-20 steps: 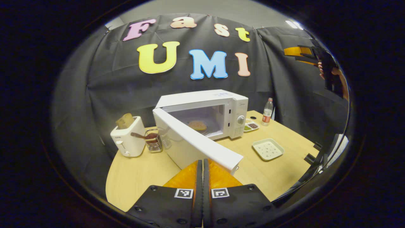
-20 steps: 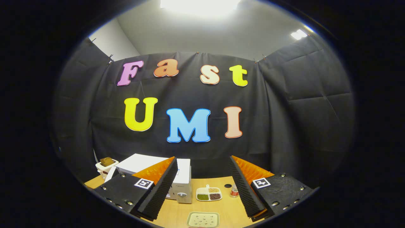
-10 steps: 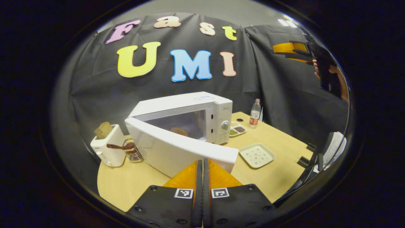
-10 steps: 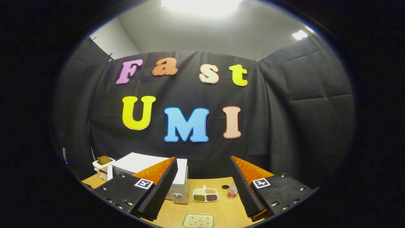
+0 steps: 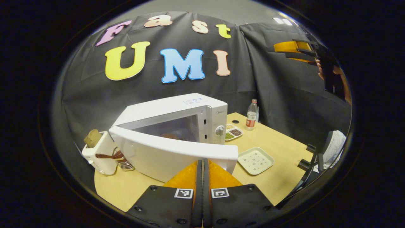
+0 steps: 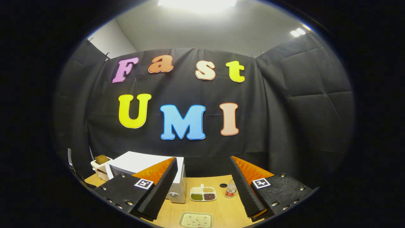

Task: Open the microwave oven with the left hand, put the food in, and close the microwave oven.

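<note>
The left gripper point(image 5: 202, 164), fingers pressed together on nothing, sits against the partly open door point(image 5: 177, 152) of the microwave point(image 5: 177, 110), food point(image 5: 171, 136) inside, while the right gripper point(image 6: 202, 186) is spread wide above it.

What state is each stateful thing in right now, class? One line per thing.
Microwave door: partly open.
Food: inside the microwave.
Left gripper: shut, empty, against the door.
Right gripper: open, empty, raised.
Toaster: bread sticking up.
Square plate: empty.
Bottle: upright, capped.
</note>
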Motion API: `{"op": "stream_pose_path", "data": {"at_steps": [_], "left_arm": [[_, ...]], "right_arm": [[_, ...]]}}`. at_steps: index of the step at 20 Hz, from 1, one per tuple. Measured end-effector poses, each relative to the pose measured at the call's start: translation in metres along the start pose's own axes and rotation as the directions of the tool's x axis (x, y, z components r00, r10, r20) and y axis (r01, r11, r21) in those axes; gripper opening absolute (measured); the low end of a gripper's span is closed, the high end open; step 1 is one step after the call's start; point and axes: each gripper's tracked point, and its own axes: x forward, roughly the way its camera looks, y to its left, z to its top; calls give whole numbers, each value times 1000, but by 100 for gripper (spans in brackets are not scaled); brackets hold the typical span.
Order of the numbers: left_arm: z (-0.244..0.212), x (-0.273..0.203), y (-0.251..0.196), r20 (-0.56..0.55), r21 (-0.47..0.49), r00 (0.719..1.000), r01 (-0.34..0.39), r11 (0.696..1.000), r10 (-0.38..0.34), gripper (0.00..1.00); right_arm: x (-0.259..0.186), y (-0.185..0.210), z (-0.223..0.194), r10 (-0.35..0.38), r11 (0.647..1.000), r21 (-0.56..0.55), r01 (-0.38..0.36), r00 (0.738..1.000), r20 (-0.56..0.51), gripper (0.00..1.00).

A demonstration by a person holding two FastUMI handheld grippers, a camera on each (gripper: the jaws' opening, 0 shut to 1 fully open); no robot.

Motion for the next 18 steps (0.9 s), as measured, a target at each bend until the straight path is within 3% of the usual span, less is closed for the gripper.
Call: {"op": "stream_pose_path", "data": {"at_steps": [12,18], "left_arm": [[18,65,-6,-1,-37,1000,13,999,-13,7],[26,84,-2,-3,-49,1000,13,999,-13,7]], "right_arm": [[12,-9,-7,9,1000,-4,-9,999,-31,98],[14,-22,-14,-20,1000,4,20,999,-47,98]]}}
